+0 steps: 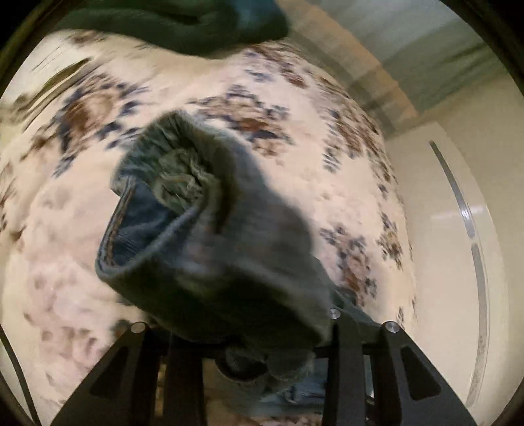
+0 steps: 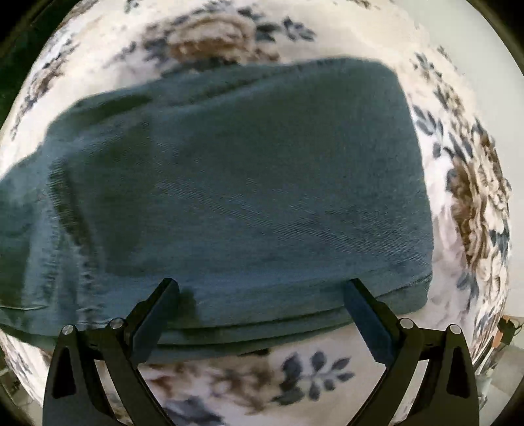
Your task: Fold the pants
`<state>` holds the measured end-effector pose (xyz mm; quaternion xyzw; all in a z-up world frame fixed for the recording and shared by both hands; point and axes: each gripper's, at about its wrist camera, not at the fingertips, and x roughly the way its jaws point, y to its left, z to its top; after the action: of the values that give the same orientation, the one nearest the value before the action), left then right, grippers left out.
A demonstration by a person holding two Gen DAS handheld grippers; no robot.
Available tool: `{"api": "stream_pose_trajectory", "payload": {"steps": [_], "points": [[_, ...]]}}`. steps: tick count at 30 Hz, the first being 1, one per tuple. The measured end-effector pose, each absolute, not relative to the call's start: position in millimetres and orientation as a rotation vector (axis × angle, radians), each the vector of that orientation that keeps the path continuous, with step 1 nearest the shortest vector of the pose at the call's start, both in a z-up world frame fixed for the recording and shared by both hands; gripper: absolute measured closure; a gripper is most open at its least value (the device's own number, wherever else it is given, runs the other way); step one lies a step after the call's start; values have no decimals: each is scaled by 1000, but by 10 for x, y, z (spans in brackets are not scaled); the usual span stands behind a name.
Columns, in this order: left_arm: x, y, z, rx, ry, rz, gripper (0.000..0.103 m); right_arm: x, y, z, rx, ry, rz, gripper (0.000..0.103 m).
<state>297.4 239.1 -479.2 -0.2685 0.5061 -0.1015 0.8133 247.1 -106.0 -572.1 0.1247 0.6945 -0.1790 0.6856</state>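
Note:
The blue denim pants [image 2: 229, 180] lie folded and flat on a floral bedspread [image 2: 311, 370] in the right wrist view. My right gripper [image 2: 262, 288] points down over their near edge, open wide, with its fingers [image 2: 163, 314] just above the cloth. In the left wrist view a pant leg [image 1: 203, 229] with a frayed hem hangs lifted above the bedspread [image 1: 278, 98]. My left gripper [image 1: 255, 331] is shut on bunched denim, which hides its fingertips. More dark cloth [image 1: 183, 26] lies at the top of that view.
A pale wall or cupboard front [image 1: 442, 229] with a thin metal strip stands to the right of the bed. The bed's far edge [image 1: 376, 75] runs diagonally at the upper right. Small clutter [image 2: 506, 327] shows at the right rim.

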Motion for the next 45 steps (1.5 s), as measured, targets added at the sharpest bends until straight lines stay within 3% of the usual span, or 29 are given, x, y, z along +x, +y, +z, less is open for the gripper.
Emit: {"api": "stream_pose_trajectory", "payload": {"steps": [9,17,20,24,26,30,32,35,38,39,40,41,45], "points": [[3043,1468,-4568,-381,1061,-305,74,2487,-1352,-5906,288,1547,-311,1],[2590,-61,-4476,-148,1020,-478,75,1986,-2441,-5531,673,1422,-357,1],[2277,-1019,-4916,44,1075,-562,75,1576,-3084,-5487,700,1411,-496,1],[1955,-1742,-5717,294,1213,-573,73,1129,-3868,-5626,751,1450,-641,1],[1902,-1822,-5693,320,1174,-559,60,993,-4134,-5601,771,1428,-660,1],[1954,-1944,-5566,408,1247,-505,54,946,-4365,-5409,759,1304,-557,1],[1896,-1926,-5473,379,1284,-568,8,953,-4443,-5352,825,1257,-470,1],[1870,-1733,-5170,272,1343,-588,7,1093,-4361,-5235,909,1222,-375,1],[1922,-1326,-4687,145,1278,-519,7,1252,-4240,-5097,942,1236,-336,2],[1989,-1206,-4570,122,1252,-476,7,1294,-4184,-5077,948,1241,-315,6],[2085,-1044,-4483,102,1225,-416,7,1358,-4127,-5131,945,1253,-282,19],[2189,-902,-4437,89,1206,-362,7,1397,-3985,-5186,943,1268,-250,24],[2654,-413,-4718,67,1245,-198,7,1514,-3615,-5676,1054,1373,-77,24]]}}
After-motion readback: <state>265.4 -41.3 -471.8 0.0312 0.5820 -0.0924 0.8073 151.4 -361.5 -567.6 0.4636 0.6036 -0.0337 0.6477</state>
